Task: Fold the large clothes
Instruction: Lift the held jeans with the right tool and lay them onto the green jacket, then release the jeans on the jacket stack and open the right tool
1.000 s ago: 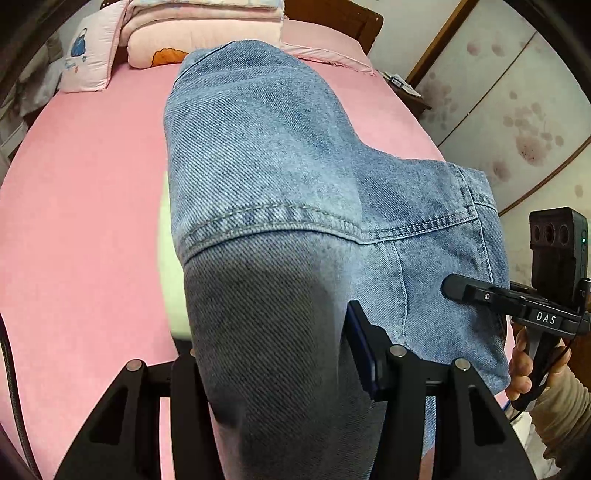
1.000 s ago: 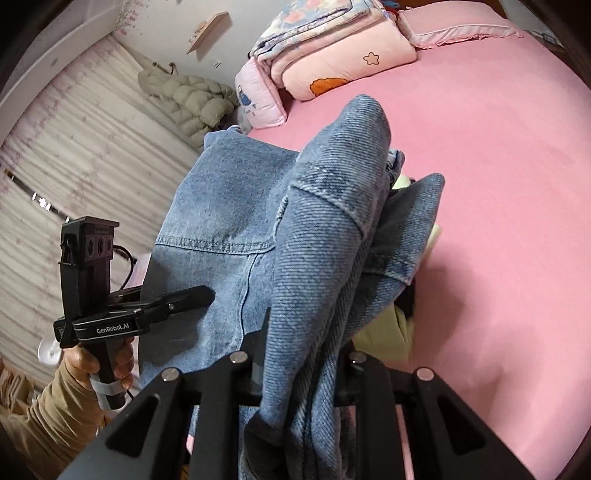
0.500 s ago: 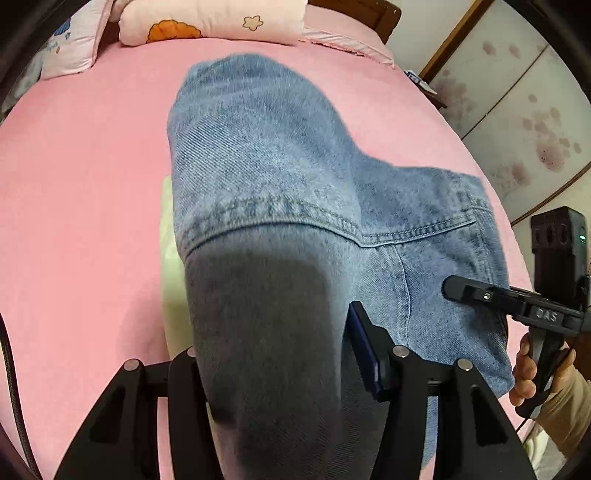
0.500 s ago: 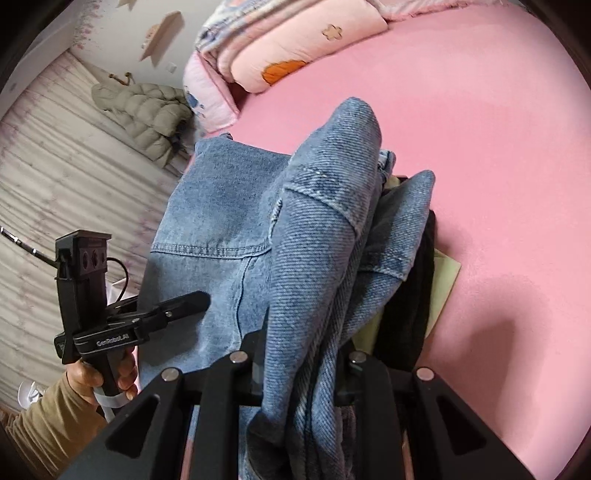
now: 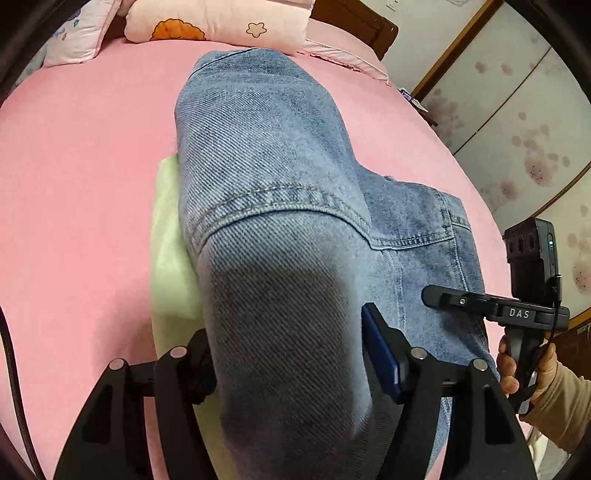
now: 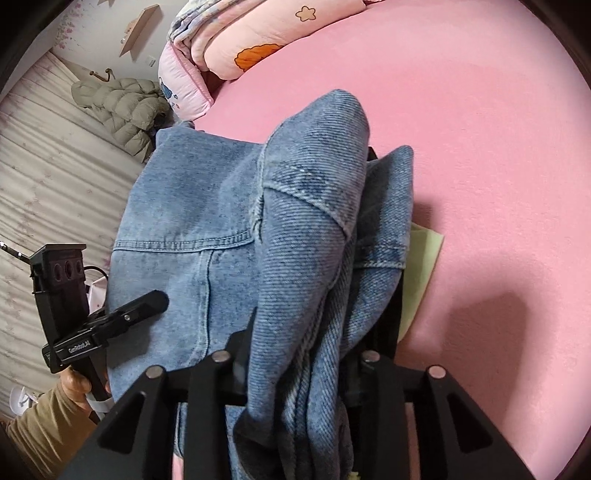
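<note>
Denim garment (image 5: 266, 177): a large blue denim piece, held up over the pink bed (image 5: 74, 184); it fills the middle of both wrist views, its far end draped toward the pillows (image 5: 218, 18) at the top of the frame.
My left tongs (image 5: 291, 354): pinching a thick fold of the denim at the bottom centre of the left view; the cloth hides the tips, but the blue pad presses into the fabric.
My right tongs (image 6: 299, 365): pressed onto a bunched edge of the same garment at the bottom centre of the right view, several layers gathered between the fingers.
Long axis: it runs away from both tongs, from bottom to top of each frame, toward the pillows.
Which hand is nearer: neither, I judge; each holds one near corner, and the flat seamed panel spans between them.
Under it: a pale green cloth (image 5: 170, 258) lies on the bed at lower left of the left view, with something dark just beside the denim in the right view.
Step in hand: I judge I am carrying the held edge forward over the rest.
Next move: both tongs travel evenly along that axis, or the fold will skew.
</note>
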A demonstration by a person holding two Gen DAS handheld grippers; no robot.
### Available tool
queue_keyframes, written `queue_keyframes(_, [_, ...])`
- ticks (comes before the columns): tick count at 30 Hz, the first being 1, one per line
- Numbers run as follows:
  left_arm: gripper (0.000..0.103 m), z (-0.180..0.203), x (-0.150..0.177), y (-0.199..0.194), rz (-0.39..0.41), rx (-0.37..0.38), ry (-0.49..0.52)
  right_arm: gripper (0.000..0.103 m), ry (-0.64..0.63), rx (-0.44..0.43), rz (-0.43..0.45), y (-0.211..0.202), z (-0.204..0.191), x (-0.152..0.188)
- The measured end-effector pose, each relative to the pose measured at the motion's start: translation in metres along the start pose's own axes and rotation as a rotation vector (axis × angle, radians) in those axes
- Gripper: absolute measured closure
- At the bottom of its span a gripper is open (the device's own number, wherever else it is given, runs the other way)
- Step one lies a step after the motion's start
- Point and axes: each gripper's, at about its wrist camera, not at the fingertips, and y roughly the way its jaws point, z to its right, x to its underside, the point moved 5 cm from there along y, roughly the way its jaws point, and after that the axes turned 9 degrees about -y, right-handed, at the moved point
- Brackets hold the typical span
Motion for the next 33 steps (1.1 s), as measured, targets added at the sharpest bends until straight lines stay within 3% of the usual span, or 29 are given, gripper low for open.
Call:
queue_keyframes(4, [0.021,-0.005,-0.003,-0.006,0.0,-0.075,0.001,0.059,-0.062,0.1,-0.025,-0.007,-0.009,-0.003])
queue_keyframes(7, [0.021,0.002,-0.002,-0.02,0.013,-0.155,0.011,0.059,-0.124,0.195,-0.074,-0.017,-0.02,-0.004])
queue_keyframes(9, [0.021,0.01,-0.001,-0.039,0.048,-0.247,0.059,0.059,-0.186,0.263,-0.093,-0.03,-0.03,-0.002])
queue_keyframes(13, [0.021,0.023,0.0,-0.085,0.143,-0.346,0.087,0.059,-0.264,0.344,-0.051,-0.069,-0.05,0.001])
queue_keyframes(15, [0.028,0.039,0.0,-0.108,0.194,-0.394,0.095,0.059,-0.279,0.38,0.024,-0.099,-0.064,0.0])
queue_keyframes(16, [0.037,0.043,0.003,-0.119,0.21,-0.407,0.099,0.059,-0.282,0.38,0.068,-0.112,-0.071,-0.001])
queue_keyframes(20, [0.064,0.074,0.015,-0.13,0.231,-0.388,0.126,0.06,-0.317,0.373,0.18,-0.141,-0.095,0.004])
queue_keyframes(22, [0.074,0.083,0.018,-0.124,0.243,-0.382,0.141,0.068,-0.348,0.389,0.2,-0.138,-0.106,0.007])
queue_keyframes(26, [0.084,0.09,0.013,-0.091,0.251,-0.351,0.143,0.084,-0.39,0.418,0.187,-0.106,-0.109,0.001])
queue_keyframes(30, [0.084,0.084,-0.003,-0.059,0.266,-0.356,0.125,0.086,-0.362,0.437,0.176,-0.073,-0.09,-0.016])
queue_keyframes(33, [0.085,0.066,-0.008,-0.039,0.235,-0.379,0.091,0.086,-0.311,0.466,0.146,-0.05,-0.064,-0.023])
